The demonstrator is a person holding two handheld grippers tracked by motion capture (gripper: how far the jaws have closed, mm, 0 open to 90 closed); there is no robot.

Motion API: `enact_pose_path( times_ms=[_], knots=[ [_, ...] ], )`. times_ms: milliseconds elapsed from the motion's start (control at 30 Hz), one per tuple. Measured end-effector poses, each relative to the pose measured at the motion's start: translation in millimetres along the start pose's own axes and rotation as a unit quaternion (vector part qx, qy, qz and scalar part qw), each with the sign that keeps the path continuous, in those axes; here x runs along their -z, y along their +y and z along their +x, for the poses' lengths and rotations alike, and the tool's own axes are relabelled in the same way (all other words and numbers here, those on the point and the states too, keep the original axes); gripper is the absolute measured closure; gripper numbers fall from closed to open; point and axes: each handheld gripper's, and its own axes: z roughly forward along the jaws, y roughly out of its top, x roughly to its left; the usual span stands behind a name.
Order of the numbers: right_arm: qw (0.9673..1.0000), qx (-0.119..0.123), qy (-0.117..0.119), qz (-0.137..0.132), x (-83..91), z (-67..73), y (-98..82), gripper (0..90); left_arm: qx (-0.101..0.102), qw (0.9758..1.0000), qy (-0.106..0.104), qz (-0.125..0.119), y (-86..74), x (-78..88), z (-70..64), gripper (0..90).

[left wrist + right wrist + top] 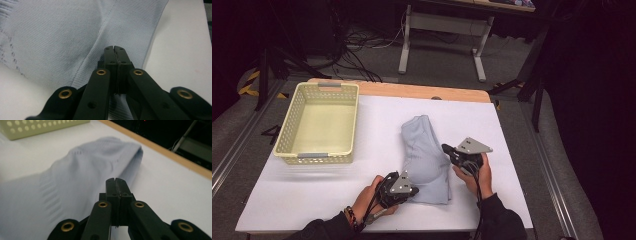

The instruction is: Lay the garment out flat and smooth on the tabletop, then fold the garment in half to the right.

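High view: both claws, left (414,190) and right (445,148), closed empty at the folded garment's (424,150) near and right edges.

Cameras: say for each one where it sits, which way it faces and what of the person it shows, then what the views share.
High view: above the person's side, facing forward and down on the table, basket and garment; forearms, left gripper, right gripper.
Left gripper view: along its shut jaws, onto the garment.
Right gripper view: along its shut jaws, across the garment toward the basket.
Shared: garment, table.
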Motion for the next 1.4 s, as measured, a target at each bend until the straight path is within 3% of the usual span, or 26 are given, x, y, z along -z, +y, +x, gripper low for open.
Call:
enact_pose_path(
  times_ms=[67,100,133,200,333,400,533,600,633,733,800,1100,1200,1233,1267,1300,1400],
  knots=[
    [1.0000,0.008,-0.001,0.000,-15.4,-1.9,14.4,77.5,0.002,1.0000,0.001,0.001,-0.2,0.3,-0.5,90.0],
    [0.9999,0.013,-0.007,0.005,-23.5,-3.4,22.3,76.0,0.002,1.0000,-0.001,-0.001,-0.2,0.1,-0.1,90.0],
    [0.9999,0.010,0.001,0.011,-41.4,-9.6,38.9,69.6,0.003,1.0000,-0.005,-0.001,-0.4,0.1,0.8,90.0],
    [0.9998,0.007,0.003,0.017,-48.1,-11.7,43.8,64.2,0.003,1.0000,-0.006,-0.001,-0.5,0.2,1.1,90.0],
    [0.9983,0.000,0.001,0.058,-88.7,-22.1,59.9,49.7,0.002,1.0000,-0.002,-0.001,-0.7,0.3,0.3,90.0],
    [0.9955,0.008,-0.020,0.092,-110.9,-26.9,61.9,45.7,0.001,1.0000,0.000,0.001,-0.9,0.7,-0.1,90.0],
    [0.9924,-0.009,-0.027,0.120,-136.6,-38.1,59.8,44.7,0.001,1.0000,0.000,0.001,-0.8,0.5,-0.7,90.0],
    [0.9911,-0.024,-0.017,0.130,-144.8,-42.2,57.0,52.8,0.001,1.0000,0.000,0.000,-0.9,0.6,-0.7,90.0],
    [0.9898,-0.020,-0.021,0.140,-148.3,-42.7,55.4,59.2,0.000,1.0000,0.003,0.001,-1.0,0.6,-1.1,90.0],
    [0.9872,-0.018,-0.029,0.156,-153.1,-45.6,49.5,75.3,-0.001,1.0000,0.005,0.001,-1.0,0.7,-2.0,90.0],
    [0.9865,-0.015,-0.025,0.161,-152.8,-47.7,47.6,79.3,-0.001,1.0000,0.005,0.001,-1.0,0.7,-2.2,90.0],
    [0.9897,-0.029,-0.074,0.119,-142.3,-61.2,49.6,80.2,0.000,1.0000,0.006,0.001,-1.0,0.6,-2.3,90.0],
    [0.9894,-0.028,-0.085,0.114,-144.4,-60.5,50.6,76.2,-0.002,1.0000,0.006,0.000,-1.0,0.4,-2.4,90.0],
    [0.9887,-0.031,-0.098,0.109,-144.7,-59.9,51.1,68.6,-0.002,1.0000,0.006,0.000,-1.0,0.4,-2.4,90.0],
    [0.9890,-0.035,-0.096,0.107,-144.5,-60.3,51.3,69.0,-0.001,1.0000,0.006,-0.001,-1.0,0.4,-2.4,90.0],
    [0.9903,-0.043,-0.078,0.107,-141.1,-60.5,52.3,78.2,-0.002,1.0000,0.006,0.000,-1.0,0.4,-2.3,90.0],
    [0.9921,-0.046,-0.061,0.100,-135.9,-60.3,53.8,86.0,-0.002,1.0000,0.006,-0.002,-1.1,0.3,-2.5,90.0]
  ],
)
